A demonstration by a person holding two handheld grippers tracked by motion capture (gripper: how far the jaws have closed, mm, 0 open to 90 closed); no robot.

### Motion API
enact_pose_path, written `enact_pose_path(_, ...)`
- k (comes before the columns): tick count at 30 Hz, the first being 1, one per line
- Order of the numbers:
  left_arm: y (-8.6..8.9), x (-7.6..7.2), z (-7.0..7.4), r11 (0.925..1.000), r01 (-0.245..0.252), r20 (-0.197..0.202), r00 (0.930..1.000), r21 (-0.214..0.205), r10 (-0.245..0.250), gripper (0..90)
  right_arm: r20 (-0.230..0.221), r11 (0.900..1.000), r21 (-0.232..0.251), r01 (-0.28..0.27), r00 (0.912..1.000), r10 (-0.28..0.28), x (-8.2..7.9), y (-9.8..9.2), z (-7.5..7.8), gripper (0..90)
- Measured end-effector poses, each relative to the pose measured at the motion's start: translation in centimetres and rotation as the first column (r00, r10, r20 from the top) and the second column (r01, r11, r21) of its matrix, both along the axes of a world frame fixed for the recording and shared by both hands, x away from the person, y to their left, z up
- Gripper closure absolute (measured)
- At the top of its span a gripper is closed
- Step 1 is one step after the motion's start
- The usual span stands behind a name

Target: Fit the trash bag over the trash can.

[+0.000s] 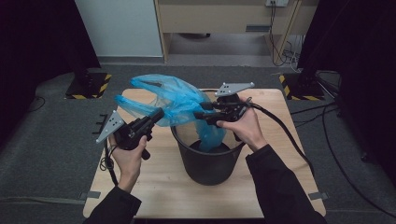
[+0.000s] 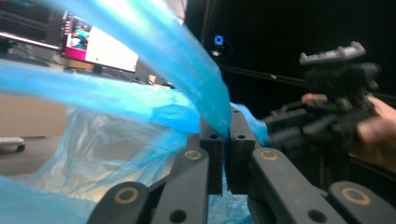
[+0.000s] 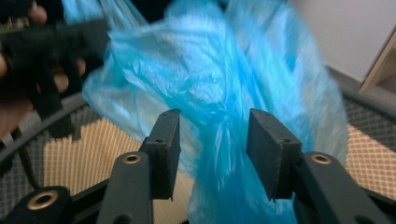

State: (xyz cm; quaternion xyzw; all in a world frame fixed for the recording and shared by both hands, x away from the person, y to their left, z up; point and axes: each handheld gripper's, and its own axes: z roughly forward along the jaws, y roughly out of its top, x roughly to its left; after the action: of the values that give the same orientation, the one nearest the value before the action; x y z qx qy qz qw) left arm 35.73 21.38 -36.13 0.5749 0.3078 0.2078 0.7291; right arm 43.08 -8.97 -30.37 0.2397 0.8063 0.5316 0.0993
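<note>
Stretching slantwise across the high view, a thin blue plastic bag [image 1: 175, 105]: long axis running from the upper left, above the far left part of the wooden table [image 1: 154, 182], down to the lower right, where the narrow end is dipping into the black bin [image 1: 208, 161]. Billowing widest at the upper-left end, crumpled and translucent, tapering toward the bin's mouth. Carrying no readable print, label or brand anywhere on the film.

Being clamped at a gathered fold by the left gripper [image 1: 158, 113], jaws pressed together with the blue film pinched between the pads, as the left gripper view makes plain [image 2: 229, 135]. Sitting left of the bin, over the table, pointing up and to the right toward the bag.

Hanging loosely between the parted jaws of the right gripper [image 3: 214, 140], a twisted strand of the bag running down the gap without the pads pressing on it; released, then, not grasping. Hovering over the bin's far rim in the high view [image 1: 201, 114], pointing left toward the other gripper.

Standing near the middle of the table, the bin, rim upward, dark and round. Showing in the left gripper view, a lit monitor [image 2: 100, 46] behind the bag, its writing too blurred for reading.
</note>
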Motion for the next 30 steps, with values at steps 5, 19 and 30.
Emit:
enact_pose_path(5, -0.6, -1.4, 0.2, 0.999, 0.032, 0.027, 0.9991, 0.033, -0.033, 89.5, 0.045, 0.9957, 0.089, 0.025, 0.9986, -0.029, -0.3, -0.7, 0.9, 47.5)
enact_pose_path(19, -2.9, -4.6, -0.4, 0.9858, 0.101, 0.051, 0.9928, 0.134, -0.109, 86.8, 0.085, 0.9921, 0.081, -0.096, 0.9924, 0.089, -1.5, 2.3, 0.4, 75.8)
enact_pose_path(30, 1.5, -6.9, -3.2, 0.9841, -0.055, -0.013, 0.9983, 0.169, 0.058, 36.2, 0.111, 0.9985, 0.02, -0.051, 0.9927, 0.048, -1.5, 0.2, 0.8, 89.5)
